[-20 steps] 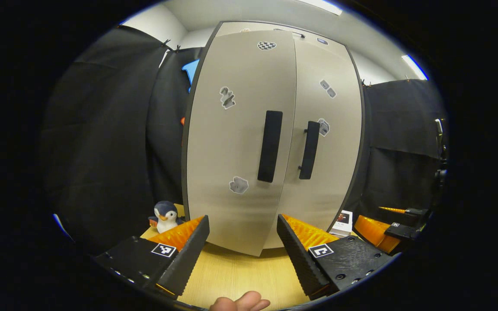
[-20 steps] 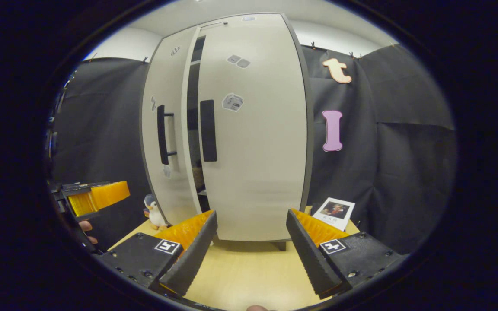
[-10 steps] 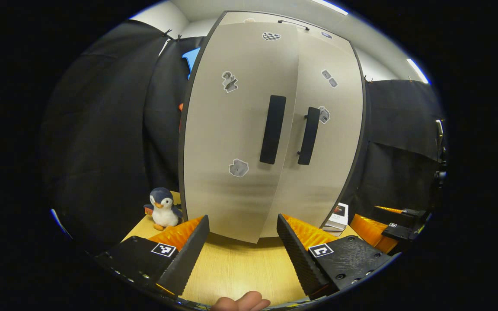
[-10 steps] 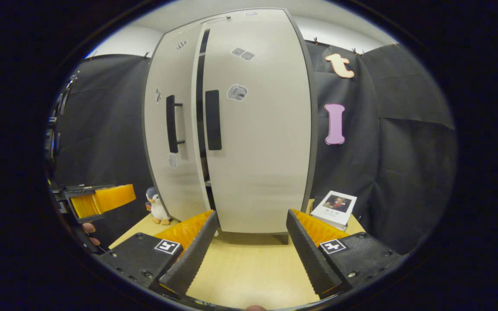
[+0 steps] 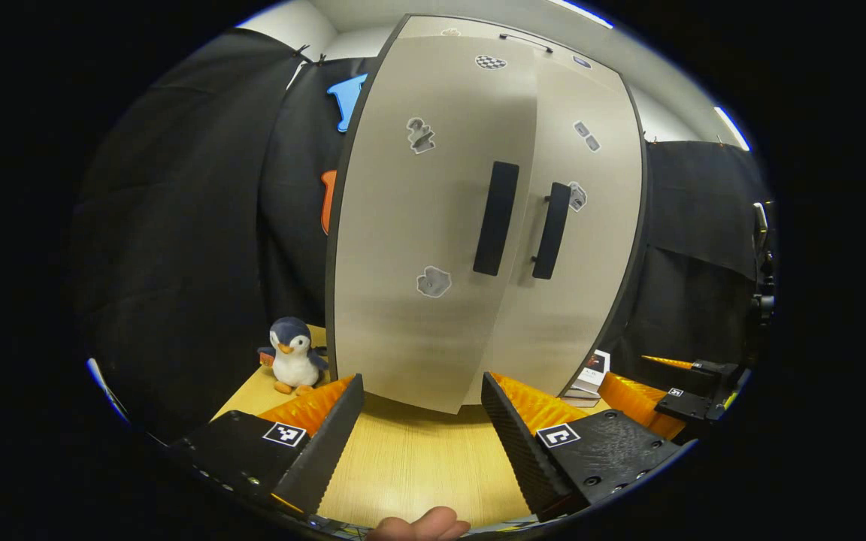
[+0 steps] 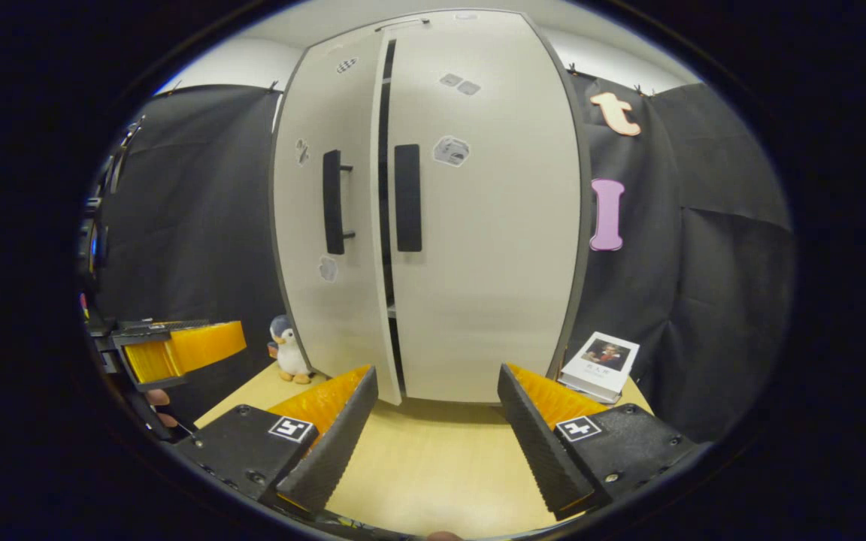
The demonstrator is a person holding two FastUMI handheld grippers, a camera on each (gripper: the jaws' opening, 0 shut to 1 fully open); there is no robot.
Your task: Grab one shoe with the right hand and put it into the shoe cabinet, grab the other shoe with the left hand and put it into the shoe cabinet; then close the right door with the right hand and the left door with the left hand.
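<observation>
The pale shoe cabinet stands on the wooden table in front of both grippers. In the left gripper view its left door (image 5: 410,248) stands slightly ajar, its bottom edge out in front of the right door (image 5: 591,255). In the right gripper view a thin dark gap (image 6: 386,225) runs between the doors, beside the two black handles (image 6: 407,197). My left gripper (image 5: 422,443) is open and holds nothing, a short way back from the left door. My right gripper (image 6: 437,443) is open too and faces the right door (image 6: 485,285). The left gripper (image 6: 177,353) also appears at the left.
A plush penguin (image 5: 294,364) sits on the table (image 5: 403,466) left of the cabinet. A book (image 6: 600,366) lies at the cabinet's right. Black cloth walls close in on both sides. A fingertip (image 5: 422,524) shows at the bottom edge.
The dark gap between the doors has narrowed in the right gripper view. The cabinet has drifted rightward in both views and more table shows. Both grippers stayed open.
</observation>
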